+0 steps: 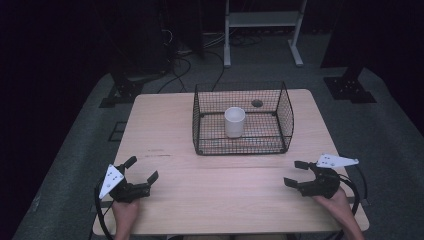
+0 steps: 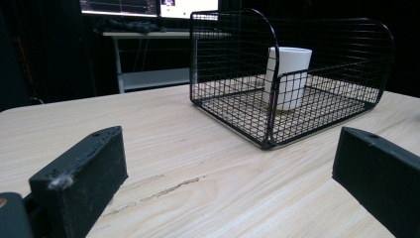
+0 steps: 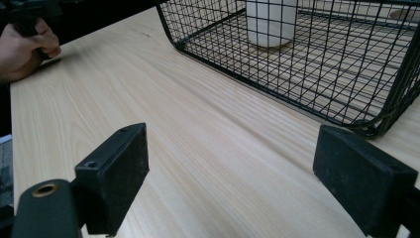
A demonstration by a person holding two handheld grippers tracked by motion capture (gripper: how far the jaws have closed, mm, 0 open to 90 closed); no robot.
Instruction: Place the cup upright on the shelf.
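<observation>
1. The white cylindrical cup [image 1: 234, 121] stands upright inside the black wire-mesh basket [image 1: 286, 111], near the middle of its floor, at the far side of the pale wooden table [image 1: 210, 190].
2. Left gripper [image 1: 142, 169] – jaws spread, nothing between them, near the table's front left corner.
3. Right gripper [image 1: 295, 173] – jaws apart and empty, by the front right edge, well apart from the basket.

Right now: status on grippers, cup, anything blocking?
Left gripper open, nothing held. Right gripper open, nothing held. White cup upright inside wire basket. Basket's low front wall stands between grippers and cup.
</observation>
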